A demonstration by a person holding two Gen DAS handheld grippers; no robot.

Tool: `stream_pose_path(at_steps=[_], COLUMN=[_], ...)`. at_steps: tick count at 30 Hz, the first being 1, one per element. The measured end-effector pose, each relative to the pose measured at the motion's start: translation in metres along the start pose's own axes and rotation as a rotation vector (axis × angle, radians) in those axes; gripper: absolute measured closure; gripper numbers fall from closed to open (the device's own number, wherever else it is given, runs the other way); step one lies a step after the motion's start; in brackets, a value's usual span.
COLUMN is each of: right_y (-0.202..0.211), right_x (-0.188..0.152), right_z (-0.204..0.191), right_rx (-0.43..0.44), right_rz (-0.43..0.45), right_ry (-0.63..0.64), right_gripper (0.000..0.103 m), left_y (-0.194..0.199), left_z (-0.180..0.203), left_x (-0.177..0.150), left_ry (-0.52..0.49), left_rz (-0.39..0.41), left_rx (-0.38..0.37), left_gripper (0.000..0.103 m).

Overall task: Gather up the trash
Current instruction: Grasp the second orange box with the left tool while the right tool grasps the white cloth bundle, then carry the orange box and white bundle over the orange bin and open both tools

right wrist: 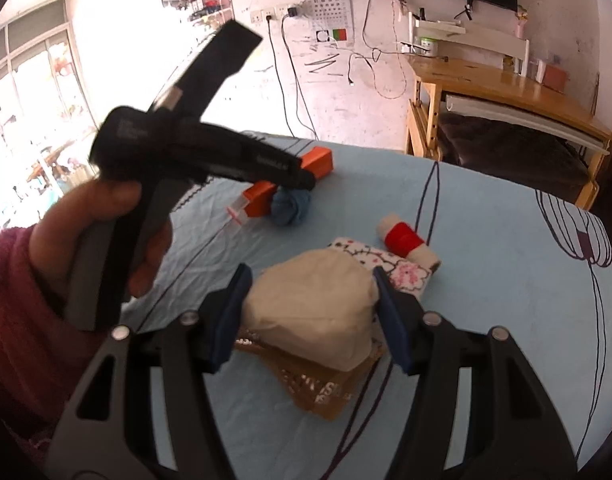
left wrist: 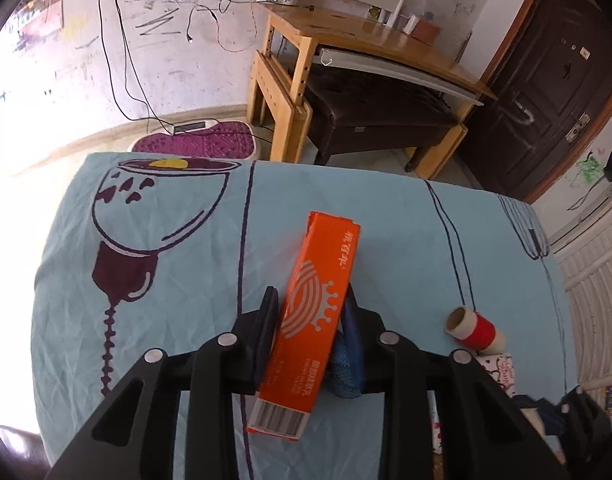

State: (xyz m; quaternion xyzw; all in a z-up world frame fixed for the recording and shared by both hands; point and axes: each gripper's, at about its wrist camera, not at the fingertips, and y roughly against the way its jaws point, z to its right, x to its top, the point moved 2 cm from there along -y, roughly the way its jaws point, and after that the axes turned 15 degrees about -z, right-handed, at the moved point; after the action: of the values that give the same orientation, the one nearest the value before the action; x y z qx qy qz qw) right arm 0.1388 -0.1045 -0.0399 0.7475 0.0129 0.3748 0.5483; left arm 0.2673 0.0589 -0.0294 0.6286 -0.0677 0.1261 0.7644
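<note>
My left gripper [left wrist: 312, 300] is shut on a long orange carton [left wrist: 312, 320] just above the light blue tablecloth [left wrist: 178, 280]. A crumpled blue wad [left wrist: 346, 372] lies beside its right finger. In the right wrist view the left gripper [right wrist: 306, 174] grips the orange carton [right wrist: 316, 162] with the blue wad [right wrist: 291, 206] below it. My right gripper [right wrist: 312, 280] closes around a white crumpled paper ball [right wrist: 314, 304], its pads touching both sides. A red-banded cardboard tube [right wrist: 406, 240] lies beyond it, also in the left wrist view [left wrist: 476, 330].
A floral paper piece [right wrist: 390, 268] and a brown wrapper [right wrist: 322, 384] lie under the white ball. A wooden desk [left wrist: 366, 40] with a dark bench stands beyond the table's far edge. A dark door [left wrist: 554, 80] is at the right.
</note>
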Motion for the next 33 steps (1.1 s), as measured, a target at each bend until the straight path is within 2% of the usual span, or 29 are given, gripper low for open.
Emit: stream_pose_path(at_steps=[3,10,15,26,29,33], right_y=[0.007,0.016,0.031,0.064,0.072,0.086], right_x=[-0.003,-0.010,-0.014,-0.033,-0.042,-0.057], right_z=[0.008,0.024,0.036,0.082,0.101,0.131], right_rx=[0.013,0.020,0.018,0.001,-0.026,-0.104], right_rz=[0.019,0.056,0.103,0.197,0.220,0.251], right_ry=[-0.024,-0.071,-0.104,-0.191,-0.231,-0.284], right_gripper=[0.044,0.044,0.044,0.044,0.044,0.044], left_y=[0.005,0.034,0.058,0.098,0.100,0.103], left_z=[-0.001,0.005,0.023,0.096,0.115,0.145], left_x=[0.000,-0.002,-0.008,-0.028,-0.033,-0.041], left_ry=[0.019,0.010,-0.021,-0.143,-0.178,-0.228], left_rz=[0.016,0.089,0.136,0.235,0.238,0.238], left_rx=[-0.008,0.008,-0.015,-0.019,-0.013,-0.013], left_gripper=[0.084,0.085,0.084,0.084,0.084,0.084])
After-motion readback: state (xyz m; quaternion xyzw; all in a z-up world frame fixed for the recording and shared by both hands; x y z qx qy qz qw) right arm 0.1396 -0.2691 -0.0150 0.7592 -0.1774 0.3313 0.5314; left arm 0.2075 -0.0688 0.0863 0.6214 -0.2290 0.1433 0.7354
